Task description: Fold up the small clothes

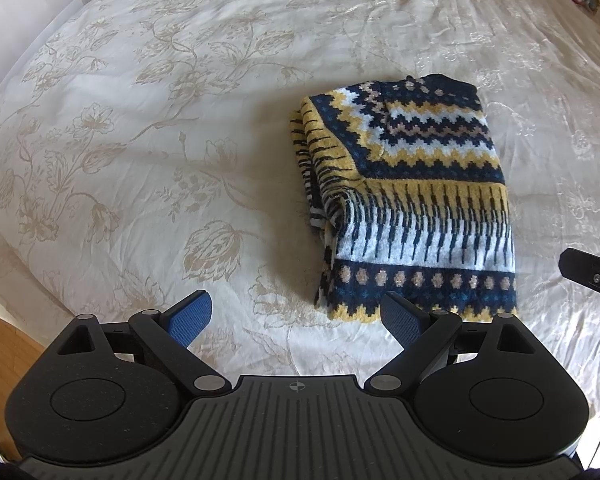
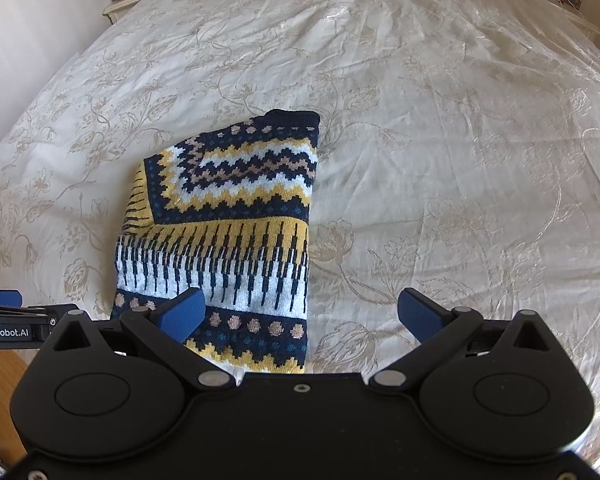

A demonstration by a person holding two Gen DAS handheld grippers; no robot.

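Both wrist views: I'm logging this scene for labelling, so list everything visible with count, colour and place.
sweater: one, navy, yellow and white knit, folded, lying on the bed in front of both claws.
bedspread: one, cream with beige flowers, covering the bed.
nightstands: two, pale, at the far corners of the bed, each with small items too small to name.
floor: wood, brown, at the lower left past the bed edge.
left claw: one, black with blue pads, open, holding nothing, above the bed beside the sweater's near hem.
right claw: one, black with blue pads, open, holding nothing, over the sweater's near right corner.
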